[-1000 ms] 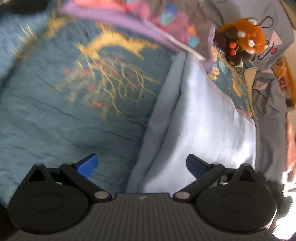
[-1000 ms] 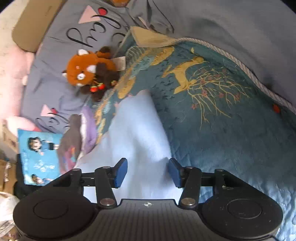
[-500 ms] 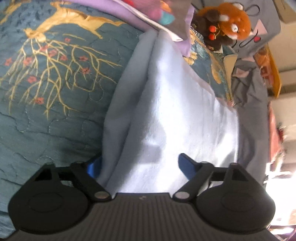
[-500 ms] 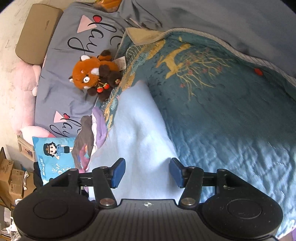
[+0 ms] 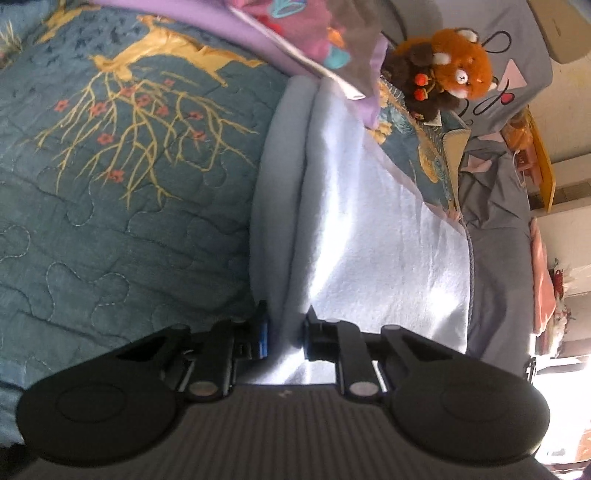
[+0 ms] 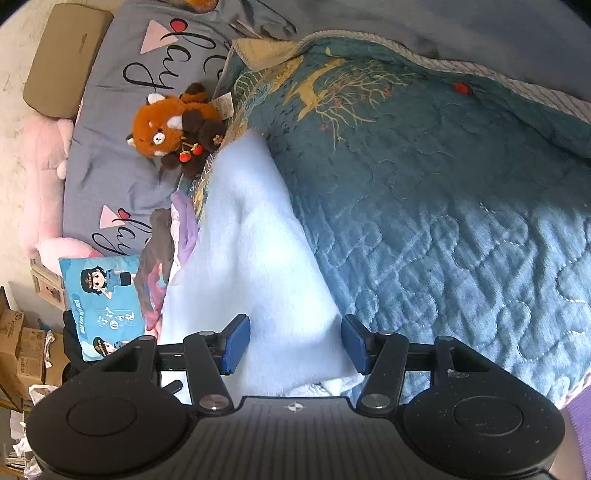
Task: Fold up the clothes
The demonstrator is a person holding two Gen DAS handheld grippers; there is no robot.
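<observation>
Left gripper [image 5: 285,334] closing, jaws narrow on a bunched fold of pale blue garment [image 5: 369,221], pad contact hidden by cloth; right gripper [image 6: 294,345] half-open over it, near hem cut off.

My bed has a teal quilt [image 6: 461,206] on its grey sheet [image 6: 110,177]. A pale blue cloth [image 5: 369,229] and purple clothes [image 5: 266,33] lie on the quilt. A red panda toy [image 6: 173,129] sits on the sheet.

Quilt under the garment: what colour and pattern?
Teal quilt with a gold deer and branching tree; clearest in the right wrist view.
</observation>
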